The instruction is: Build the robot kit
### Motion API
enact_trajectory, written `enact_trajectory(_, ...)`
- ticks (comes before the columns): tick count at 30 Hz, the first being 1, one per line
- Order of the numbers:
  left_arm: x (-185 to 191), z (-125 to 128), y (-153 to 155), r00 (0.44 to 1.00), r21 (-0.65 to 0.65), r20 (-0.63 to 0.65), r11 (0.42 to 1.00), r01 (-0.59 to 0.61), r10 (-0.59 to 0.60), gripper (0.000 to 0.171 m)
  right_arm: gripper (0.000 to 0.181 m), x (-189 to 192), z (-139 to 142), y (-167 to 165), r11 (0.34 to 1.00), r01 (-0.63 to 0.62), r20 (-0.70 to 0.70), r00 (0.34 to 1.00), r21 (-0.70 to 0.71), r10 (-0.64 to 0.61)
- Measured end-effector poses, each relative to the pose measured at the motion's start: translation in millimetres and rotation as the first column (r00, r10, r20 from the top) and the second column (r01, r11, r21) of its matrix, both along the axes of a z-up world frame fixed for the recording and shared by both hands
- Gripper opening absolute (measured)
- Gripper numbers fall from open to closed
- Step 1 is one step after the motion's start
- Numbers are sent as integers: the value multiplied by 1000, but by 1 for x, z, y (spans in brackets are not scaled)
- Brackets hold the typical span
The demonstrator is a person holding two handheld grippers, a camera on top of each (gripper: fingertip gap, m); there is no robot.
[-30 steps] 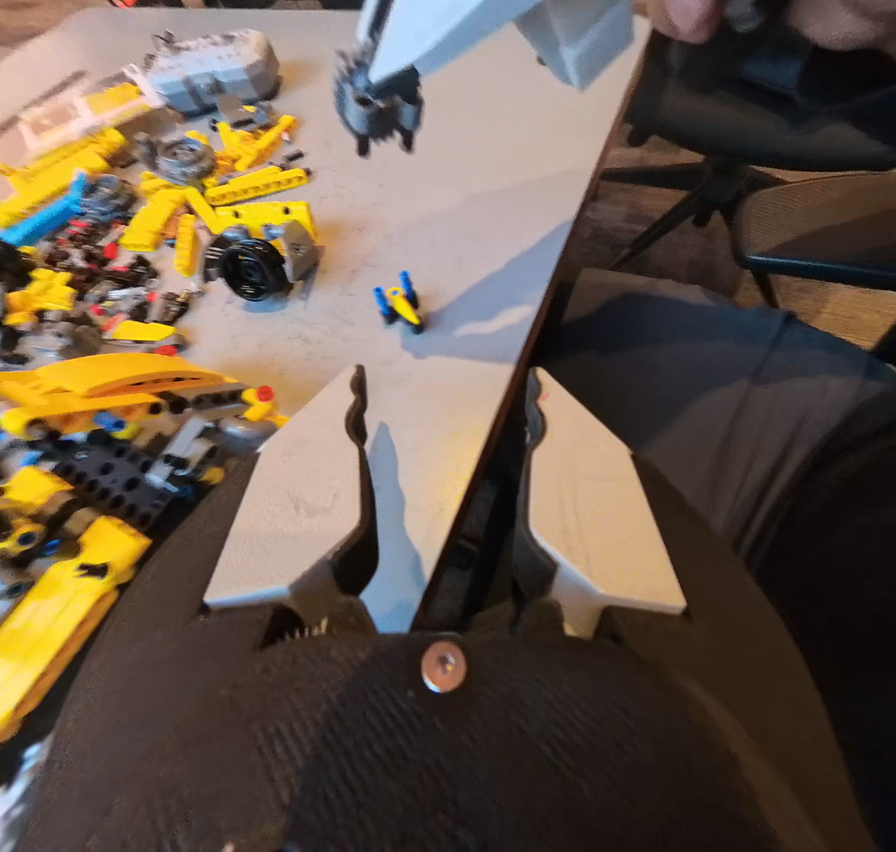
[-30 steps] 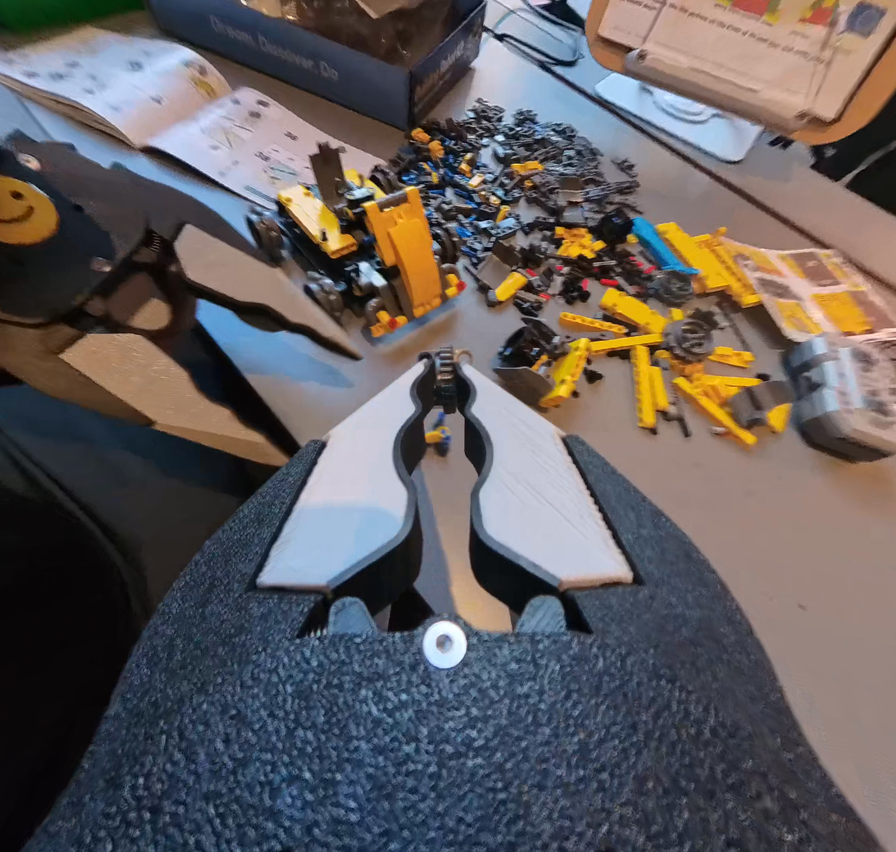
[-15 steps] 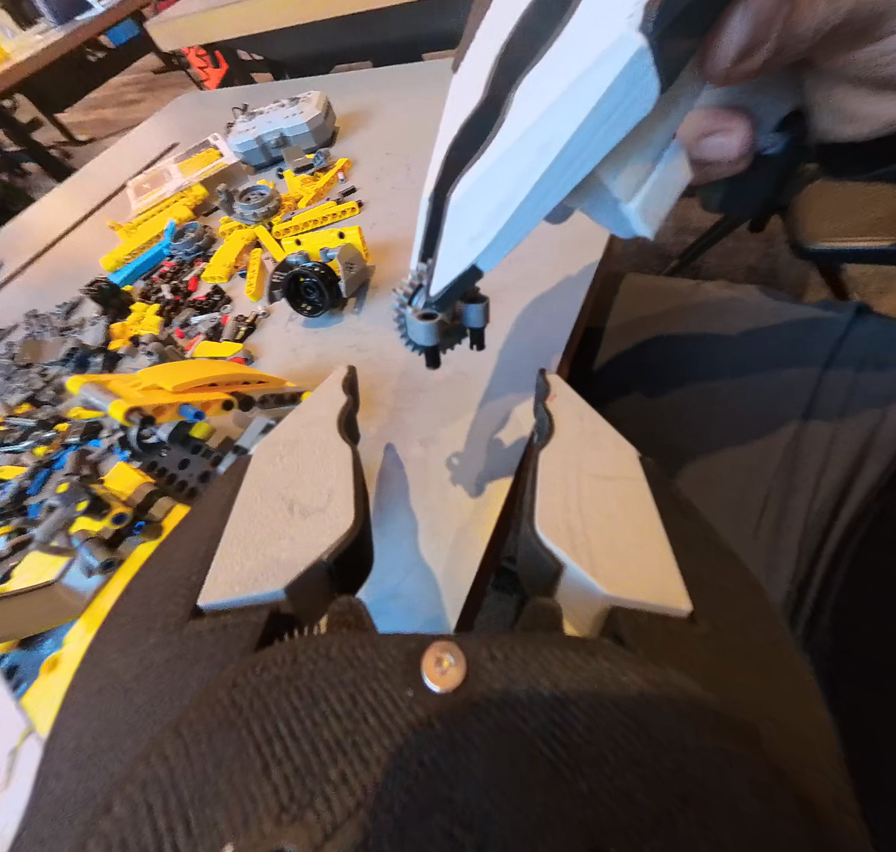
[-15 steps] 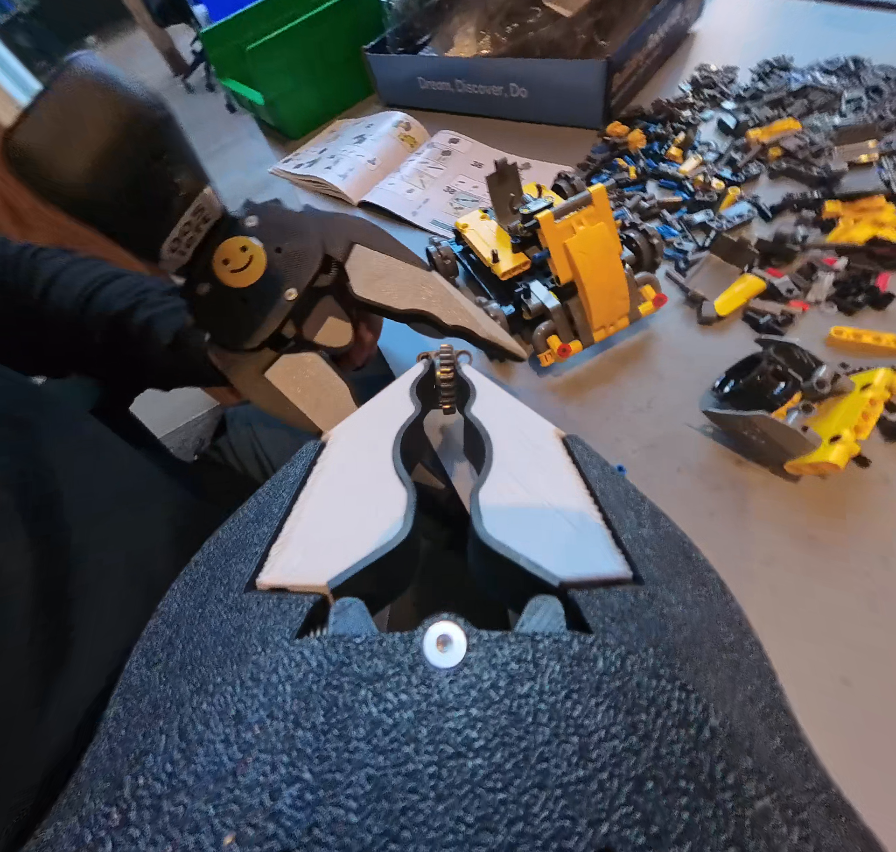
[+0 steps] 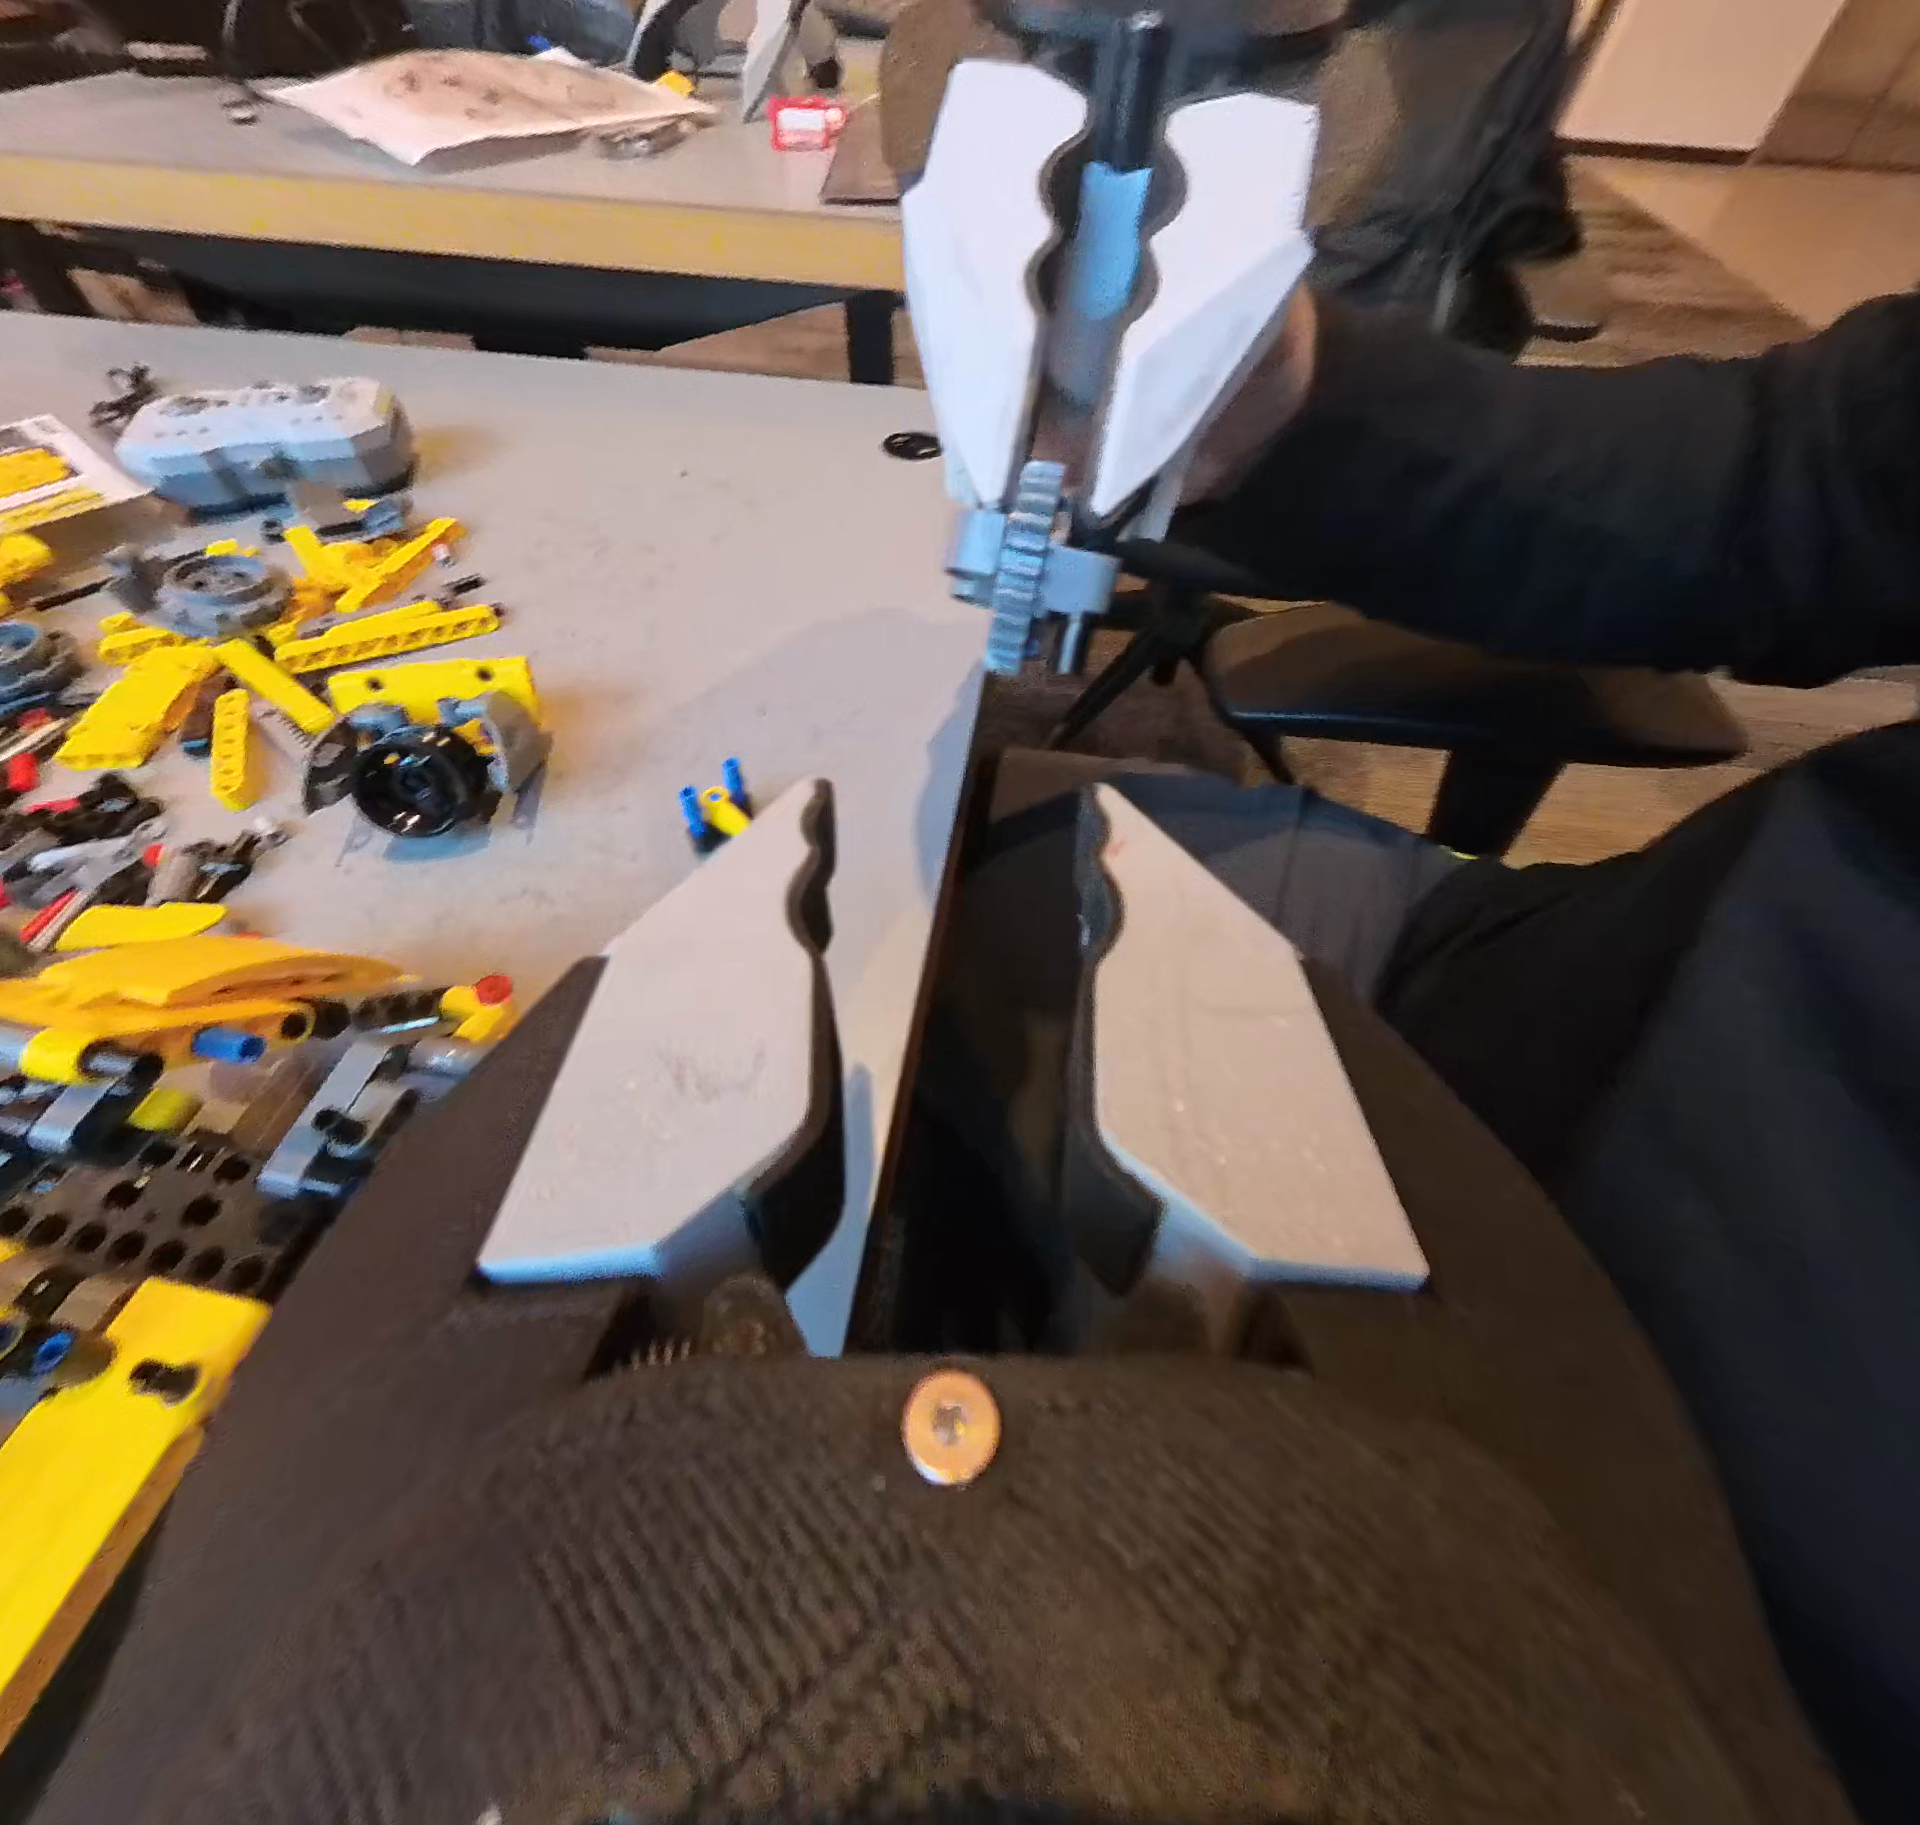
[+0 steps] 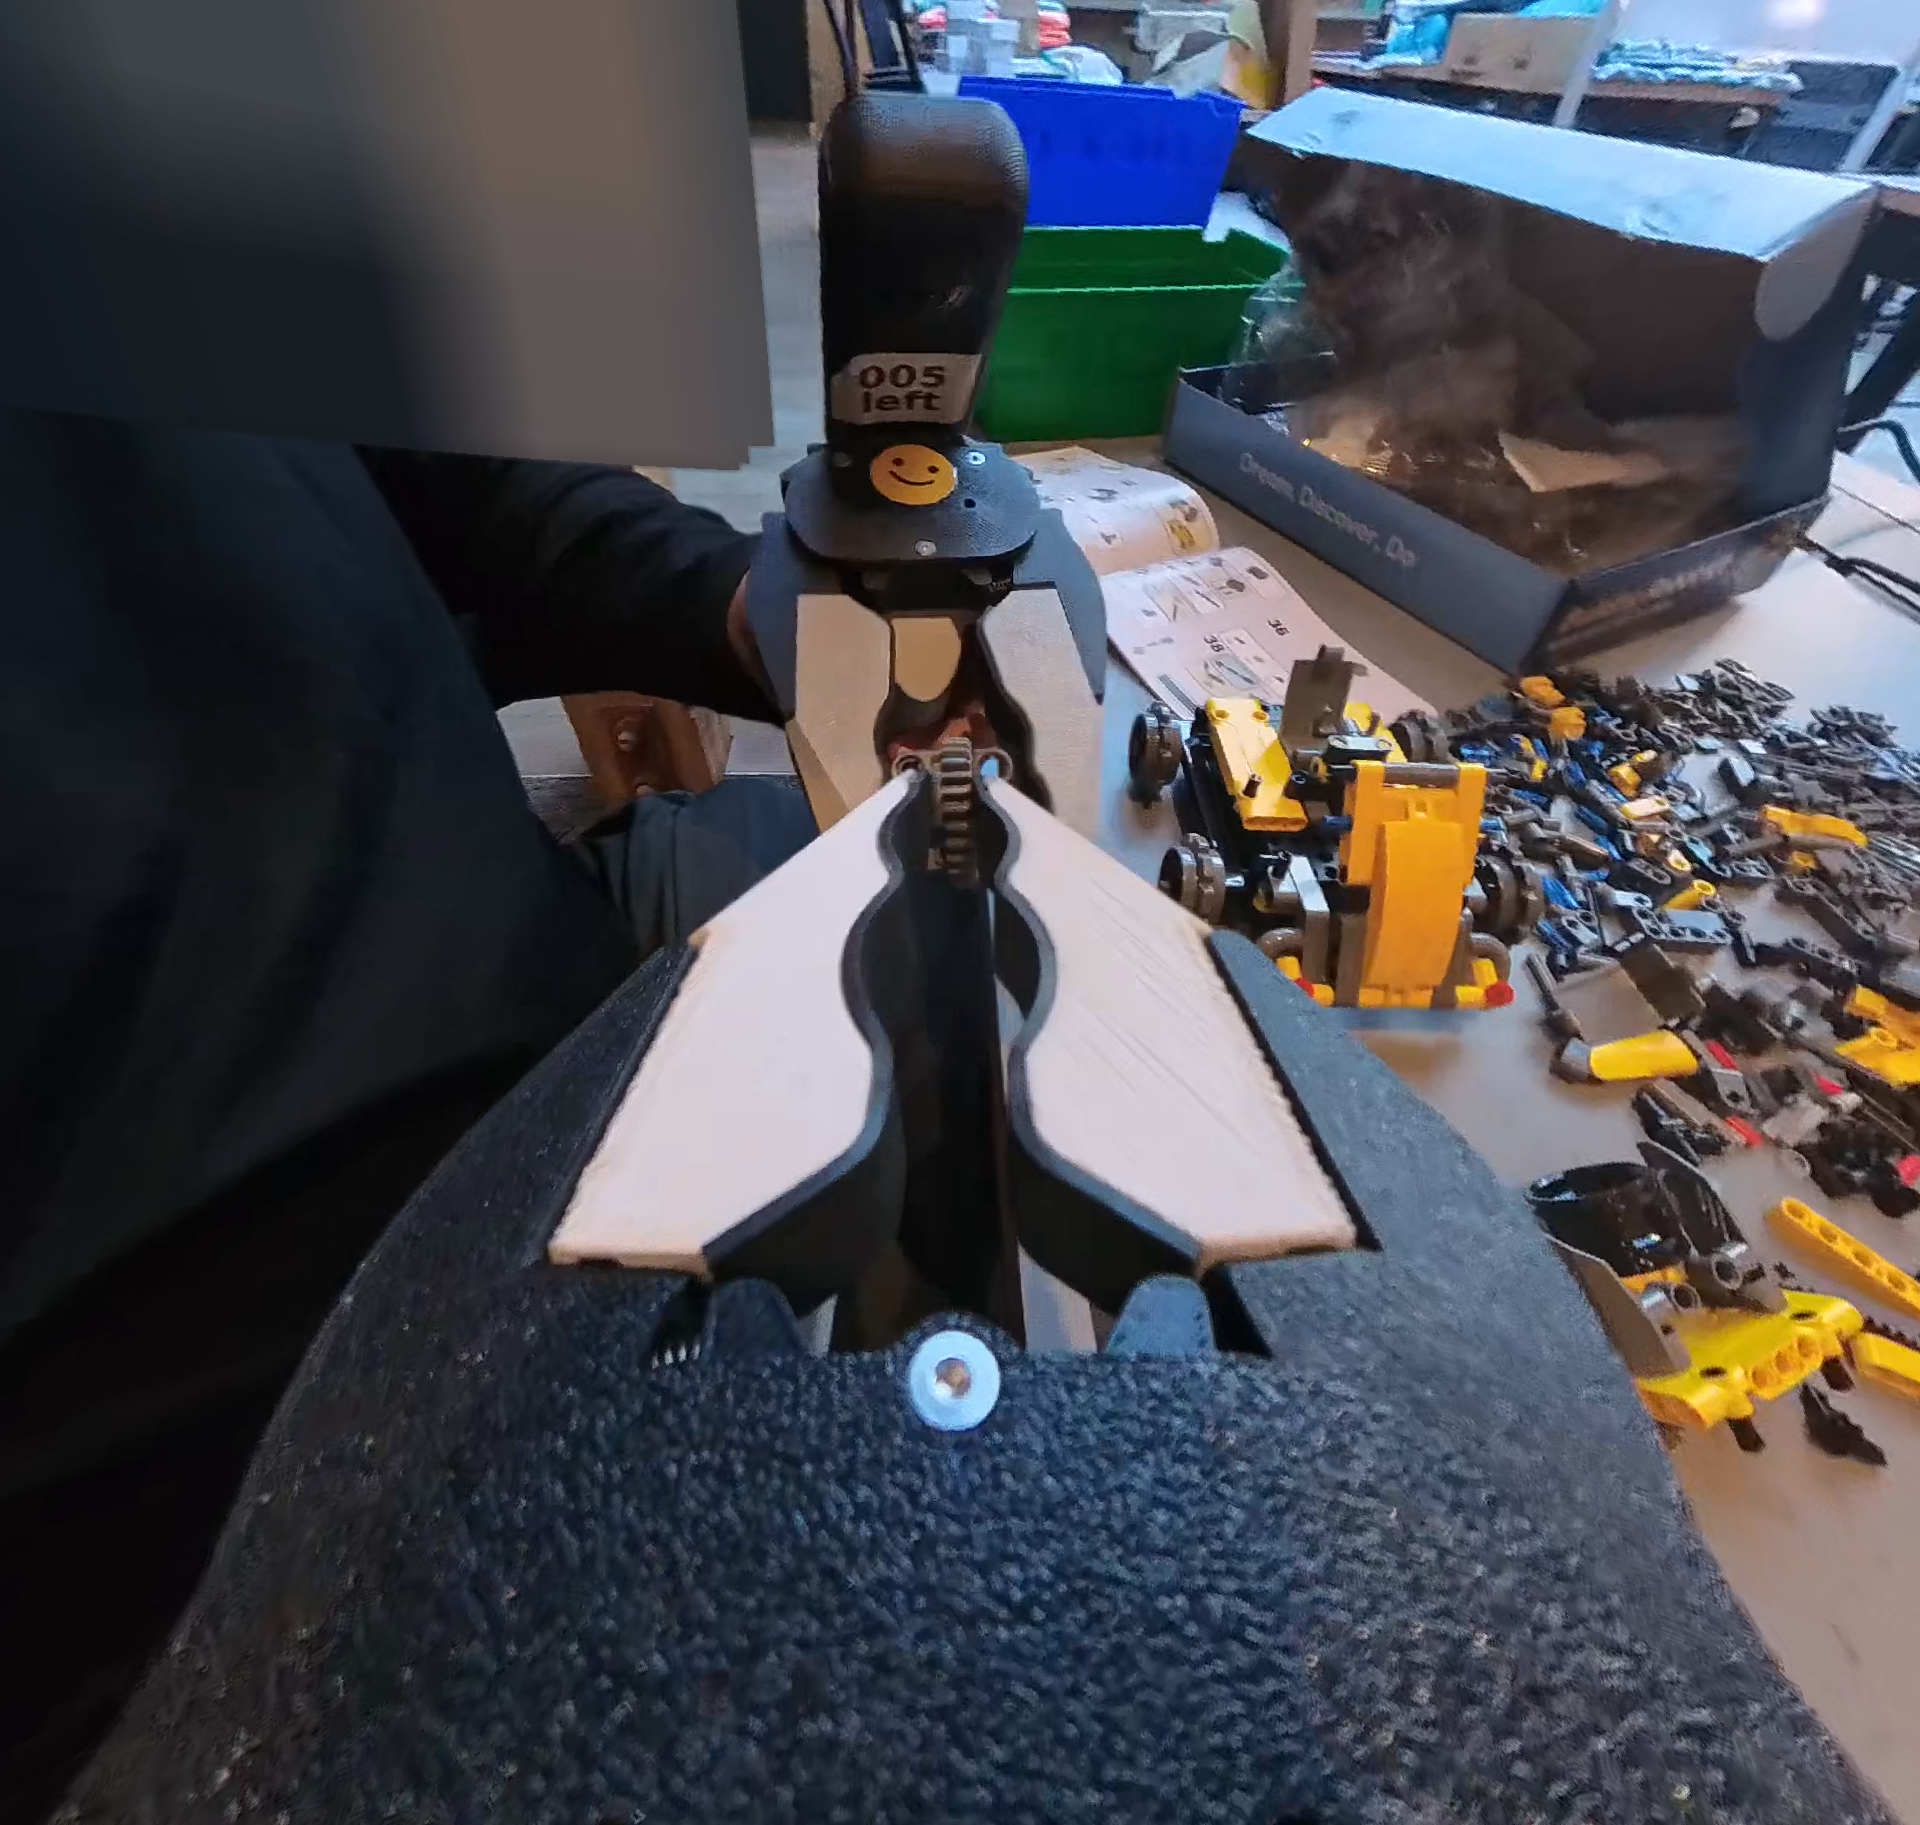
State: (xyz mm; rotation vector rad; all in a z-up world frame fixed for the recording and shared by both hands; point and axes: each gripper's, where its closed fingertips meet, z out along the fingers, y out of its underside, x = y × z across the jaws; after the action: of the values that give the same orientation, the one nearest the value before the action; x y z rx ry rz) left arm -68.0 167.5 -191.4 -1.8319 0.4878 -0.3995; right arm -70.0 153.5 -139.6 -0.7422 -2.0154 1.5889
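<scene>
My right gripper (image 6: 954, 788) is shut on a small grey gear assembly (image 6: 956, 814), a toothed wheel with short pin connectors. It holds the piece in the air past the table's edge (image 5: 951, 736). In the left wrist view the right gripper (image 5: 1034, 502) points down toward me with the gear assembly (image 5: 1023, 570) at its tips. My left gripper (image 5: 954, 819) is open and empty, straddling the table edge, just below the gear. In the right wrist view the left gripper (image 6: 951, 736) faces mine, close behind the gear. A small blue-and-yellow piece (image 5: 712, 809) lies by my left finger.
A partly built yellow vehicle (image 6: 1351, 861) stands on the grey table (image 5: 727, 528) among several loose yellow, black and grey parts (image 5: 208, 684). An open booklet (image 6: 1174, 591), a dark cardboard box (image 6: 1507, 425) and a green bin (image 6: 1101, 321) are behind. A chair (image 5: 1455, 695) stands off the edge. The gap from one gripper's tips to the other's is roughly 5 cm.
The right gripper has swung round with the gear assembly and now faces the left gripper head-on. The left gripper has tilted up, staying open.
</scene>
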Motion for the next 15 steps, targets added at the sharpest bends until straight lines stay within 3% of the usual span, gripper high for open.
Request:
enact_trajectory(3,11,7,-8,997,20,19,997,72,-72,31,7,5,-2,-1,999,-37,-4,999,32,38)
enact_trajectory(10,23,24,-30,942,40,162,956,292,-295,35,7,31,-2,-16,974,-222,-7,975,44,222)
enact_trajectory(13,24,33,-32,966,142,38,959,247,-255,17,7,33,-5,-18,967,-255,9,967,25,255)
enact_trajectory(15,26,27,-31,973,134,-53,964,232,-227,14,7,31,-6,-17,968,-252,9,968,13,251)
